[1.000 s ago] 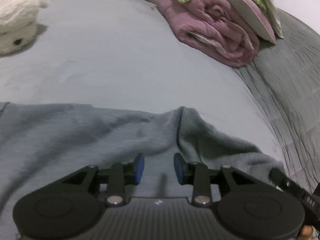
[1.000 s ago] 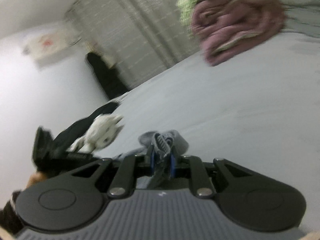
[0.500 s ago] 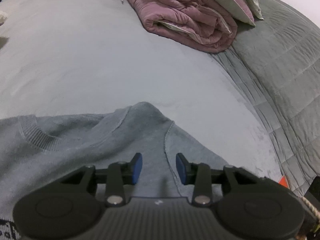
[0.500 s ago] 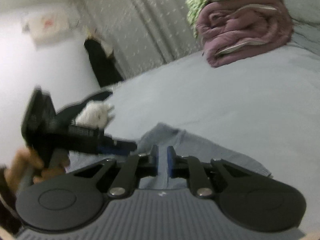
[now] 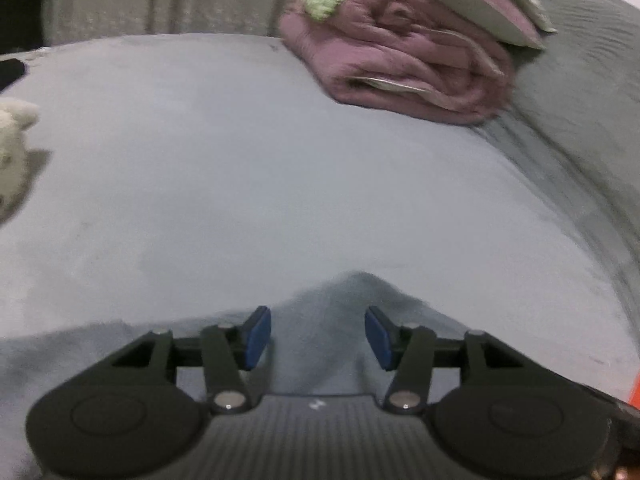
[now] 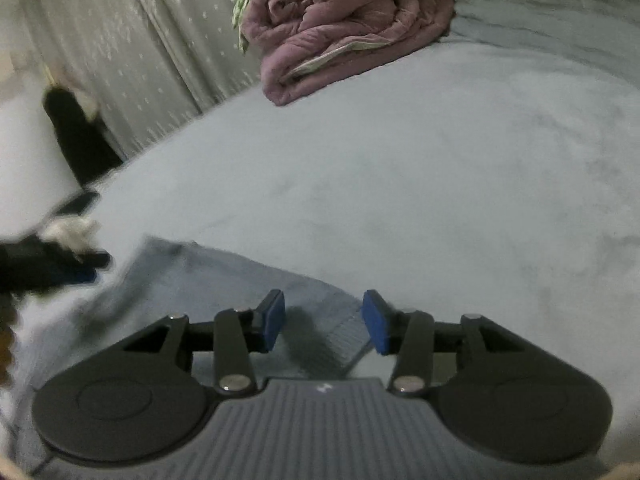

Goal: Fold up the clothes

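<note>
White plush toy (image 5: pixel 12 152) at nine o'clock — sliced off by the edge; left gripper (image 6: pixel 52 266) — a dark smear; grey sweater (image 6: pixel 224 280) disappears beneath the camera.

One sweater (image 5: pixel 320 344), two grippers (image 5: pixel 317 338) (image 6: pixel 323 322)

The sweater (image 6: pixel 224 280) is lying on the near part of the bed (image 5: pixel 256 168), under both grippers. A rolled quilt (image 5: pixel 404 64) is sitting at the bed's far end with a pillow (image 5: pixel 472 4) resting on top. A plush toy (image 5: pixel 12 148) is lying at the left edge.
</note>
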Demonstrator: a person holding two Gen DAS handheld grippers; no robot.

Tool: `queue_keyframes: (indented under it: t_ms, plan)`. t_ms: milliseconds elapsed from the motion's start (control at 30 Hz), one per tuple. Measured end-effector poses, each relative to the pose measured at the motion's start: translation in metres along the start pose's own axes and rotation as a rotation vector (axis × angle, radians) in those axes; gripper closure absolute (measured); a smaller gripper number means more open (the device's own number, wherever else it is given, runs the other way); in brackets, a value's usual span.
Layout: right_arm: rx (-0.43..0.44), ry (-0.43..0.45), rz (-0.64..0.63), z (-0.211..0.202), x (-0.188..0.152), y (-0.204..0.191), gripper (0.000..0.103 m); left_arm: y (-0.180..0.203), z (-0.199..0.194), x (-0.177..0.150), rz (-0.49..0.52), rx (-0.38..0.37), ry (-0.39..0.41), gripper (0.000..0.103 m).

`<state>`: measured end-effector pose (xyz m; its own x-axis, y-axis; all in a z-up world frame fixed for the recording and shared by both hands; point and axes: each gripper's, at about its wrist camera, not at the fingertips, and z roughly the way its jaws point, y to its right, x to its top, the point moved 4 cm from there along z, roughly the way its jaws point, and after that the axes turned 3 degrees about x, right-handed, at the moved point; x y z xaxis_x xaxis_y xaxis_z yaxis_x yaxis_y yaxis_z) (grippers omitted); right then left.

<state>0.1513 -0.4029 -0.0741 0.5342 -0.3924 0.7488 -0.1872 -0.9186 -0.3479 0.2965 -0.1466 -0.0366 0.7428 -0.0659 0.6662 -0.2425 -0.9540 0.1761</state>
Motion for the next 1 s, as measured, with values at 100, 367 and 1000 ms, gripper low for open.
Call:
queue_keyframes:
  t_ms: [100, 367, 1000]
  plan:
    - [-0.1, -0.006, -0.113, 0.007, -0.004, -0.011, 0.064, -0.019, 0.009, -0.001, -0.011, 0.053, -0.017, 0.05]
    - [-0.159, -0.054, -0.227, 0.008, -0.011, -0.012, 0.097, -0.038, 0.02, -0.002, 0.083, 0.084, -0.004, 0.05]
    - [-0.319, -0.111, -0.334, -0.001, -0.007, 0.001, 0.099, -0.035, 0.019, -0.021, 0.277, 0.08, -0.047, 0.069]
